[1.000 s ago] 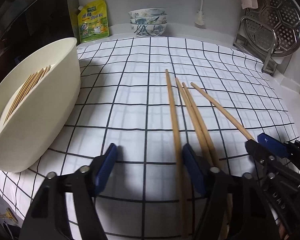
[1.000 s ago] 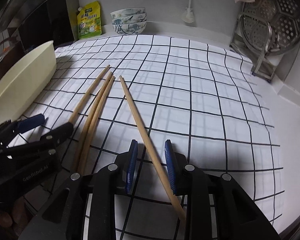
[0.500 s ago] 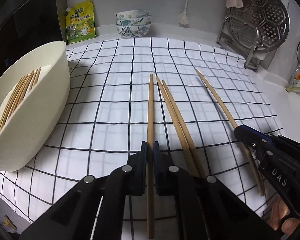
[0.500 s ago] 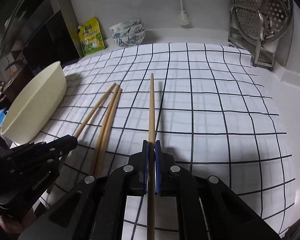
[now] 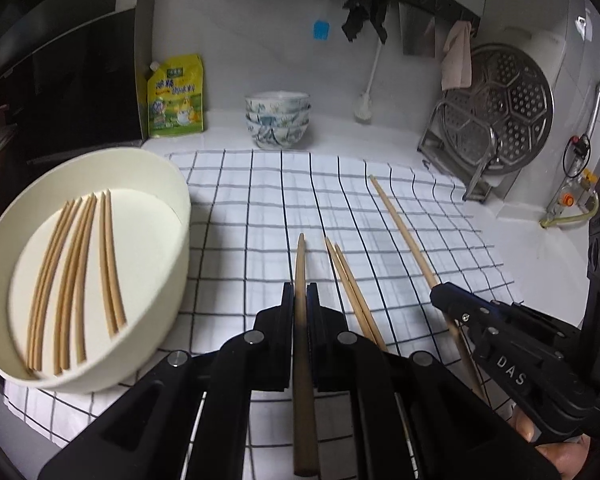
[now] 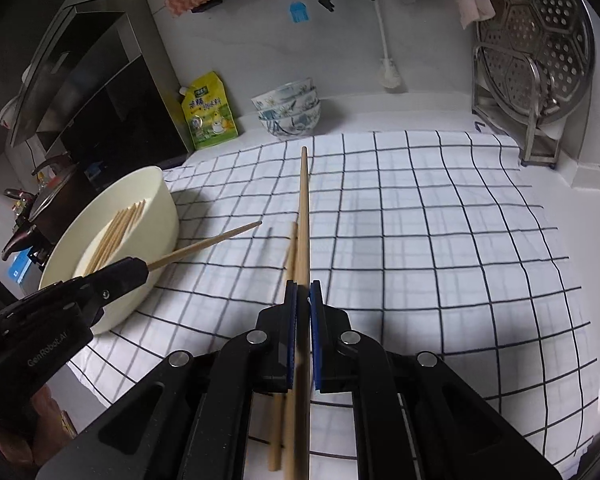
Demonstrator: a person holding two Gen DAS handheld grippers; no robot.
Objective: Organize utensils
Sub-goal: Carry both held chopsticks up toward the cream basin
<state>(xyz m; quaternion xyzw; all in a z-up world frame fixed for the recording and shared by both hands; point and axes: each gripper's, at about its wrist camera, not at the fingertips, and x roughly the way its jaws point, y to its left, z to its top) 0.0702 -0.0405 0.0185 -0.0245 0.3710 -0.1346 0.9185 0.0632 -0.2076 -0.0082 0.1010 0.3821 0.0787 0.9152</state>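
Both mid-carry. Left gripper [image 5: 300, 300] is clamped on one chopstick [image 5: 301, 264], right gripper [image 6: 302, 300] on another [image 6: 304, 216], both lifted off the checked cloth [image 5: 236, 220]. Two chopsticks [image 5: 350, 284] remain there. Next: swing over the cream bowl [image 5: 180, 216], align with the sticks inside, release.

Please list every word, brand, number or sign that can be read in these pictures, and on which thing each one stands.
"DAS": on the right gripper, seen from the left wrist.
"GenRobot.AI": on the left gripper, seen from the right wrist.
Chinese characters on the yellow pouch: too blurred to read.
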